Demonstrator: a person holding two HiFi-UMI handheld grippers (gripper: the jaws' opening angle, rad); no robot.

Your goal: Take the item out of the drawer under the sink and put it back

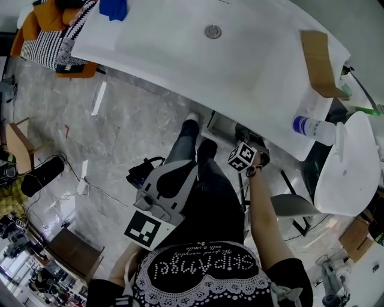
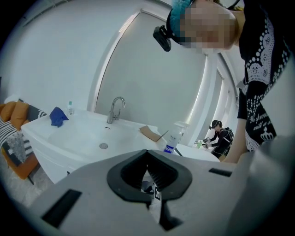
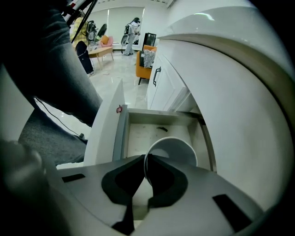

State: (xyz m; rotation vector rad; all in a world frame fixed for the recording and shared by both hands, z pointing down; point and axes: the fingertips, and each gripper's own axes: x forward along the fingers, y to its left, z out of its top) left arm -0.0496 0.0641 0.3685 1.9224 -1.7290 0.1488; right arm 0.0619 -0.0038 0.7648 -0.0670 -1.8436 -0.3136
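Closest to us, the right gripper [image 3: 146, 159] is pinching the thin wall of a white cup [image 3: 173, 147] at its rim, one pad inside and one outside. The cup is sitting inside the open drawer [image 3: 120, 133] under the sink [image 1: 180, 42], near the drawer's right side. Its round mouth is facing up toward us, so its long axis is running roughly along the line the gripper is pointing. In the head view we are seeing the right arm [image 1: 264, 222] reaching forward and the gripper aiming steeply down below the table [image 1: 270, 78] edge. The left gripper [image 2: 146, 152] is hanging in front of the legs at a shallow downward slant, its jaws together on nothing. On the white table, a spray bottle [image 1: 315, 128] is lying beside a brown piece of card [image 1: 318, 63], and a blue cloth [image 1: 114, 9] is resting at the far end. A curved tap [image 2: 115, 108] is standing behind the basin. Grey marbled floor [image 1: 120, 132] is spreading below, and another person [image 2: 221, 138] is bending over in the background.
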